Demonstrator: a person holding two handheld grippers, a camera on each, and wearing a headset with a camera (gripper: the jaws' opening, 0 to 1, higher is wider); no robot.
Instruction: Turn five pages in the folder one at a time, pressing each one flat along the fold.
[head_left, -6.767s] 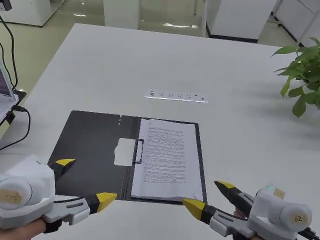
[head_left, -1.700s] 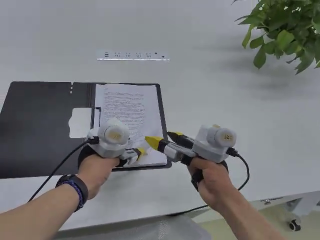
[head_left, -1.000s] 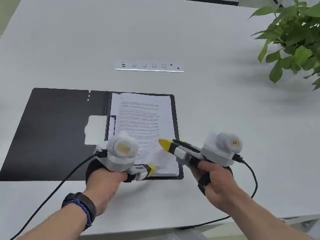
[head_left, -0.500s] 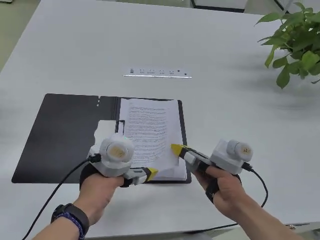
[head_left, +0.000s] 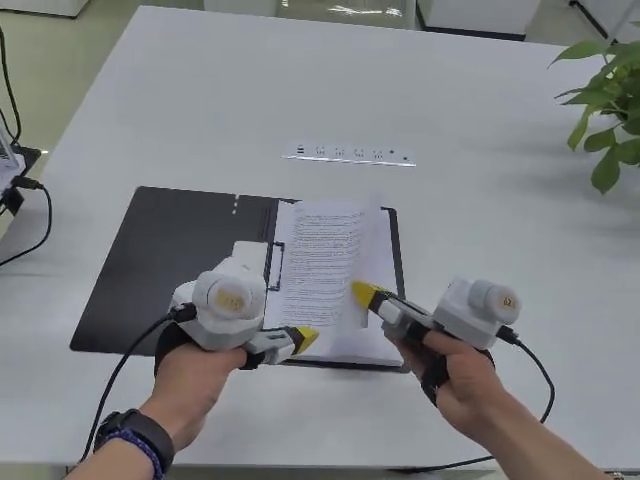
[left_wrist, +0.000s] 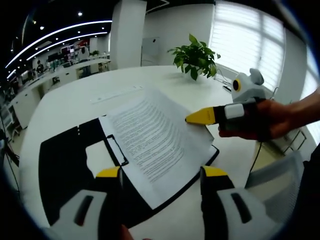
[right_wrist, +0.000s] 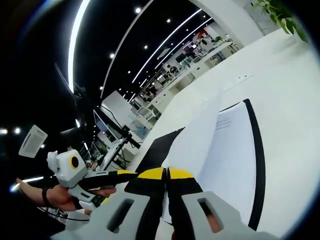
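A black folder (head_left: 170, 265) lies open on the white table, with a stack of printed pages (head_left: 325, 250) clipped to its right half. My right gripper (head_left: 362, 293) is shut on the right edge of the top page (right_wrist: 200, 135). That edge is raised off the stack (right_wrist: 235, 150) and the sheet curves up. My left gripper (head_left: 297, 342) is open at the folder's near edge, its jaws (left_wrist: 161, 172) on either side of the stack's lower corner and not touching it. The left gripper view also has the lifted page (left_wrist: 150, 130) and the right gripper (left_wrist: 197, 117).
A white power strip (head_left: 348, 154) lies beyond the folder. A potted plant (head_left: 610, 110) stands at the far right. A black cable (head_left: 20, 240) runs along the left table edge. Bare table surrounds the folder on all sides.
The right gripper has taken the top page's right edge and raised it off the stack. The left gripper has stayed at the folder's near edge. The head camera has shifted.
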